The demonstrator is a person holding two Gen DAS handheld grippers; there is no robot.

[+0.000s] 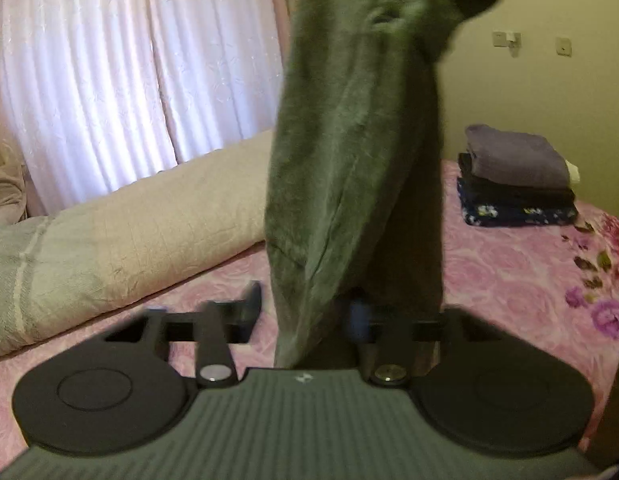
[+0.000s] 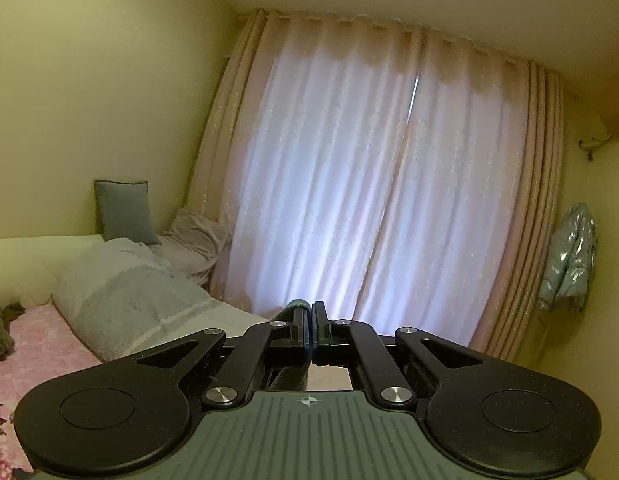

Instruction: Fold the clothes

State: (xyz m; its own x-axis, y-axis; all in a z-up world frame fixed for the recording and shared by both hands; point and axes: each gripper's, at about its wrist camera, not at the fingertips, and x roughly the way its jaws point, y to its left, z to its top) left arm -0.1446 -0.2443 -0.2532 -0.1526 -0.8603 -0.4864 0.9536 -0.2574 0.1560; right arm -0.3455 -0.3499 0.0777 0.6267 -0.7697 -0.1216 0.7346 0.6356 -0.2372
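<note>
1. Green garment (image 1: 349,140), soft and napped, maybe fleece. It hangs in a long loose column from the top of the left wrist view down to the bottom centre, above the bed.
2. Right tongs (image 2: 311,312): clenched, with a small fold of the same green cloth pinched between the pads and more of it showing below them. I judge this grip carries the hanging weight.
3. Left tongs (image 1: 305,308): fingers stand apart, and the cloth's lower end drops between them. The left-hand finger is clear of the fabric, with bedspread showing in the gap, so they are released and not yet gripping. The view is blurred.
4. Handling, my judgement: light to moderate weight, fully limp, no stiffness to steer by. The nap should not slip in the pads, but layers may bunch. Best hold is a hem or corner at the lower end, taking one edge cleanly rather than a wad.
5. Surface: pink floral bedspread (image 1: 509,272), flat and soft, so it will give under pressure when I smooth the cloth.
6. Stack of folded clothes (image 1: 517,184), right of the frame, well apart from the hanging piece. It has purple on top, dark pieces beneath and a flowered one lowest.
7. Pale rolled quilt (image 1: 149,240) lies along the left side of the bed.
8. Room: pink curtains (image 2: 369,180) fill the centre of the right wrist view, the walls are yellowish, a grey cushion (image 2: 125,212) sits at left and a silvery jacket (image 2: 569,256) hangs at right.
</note>
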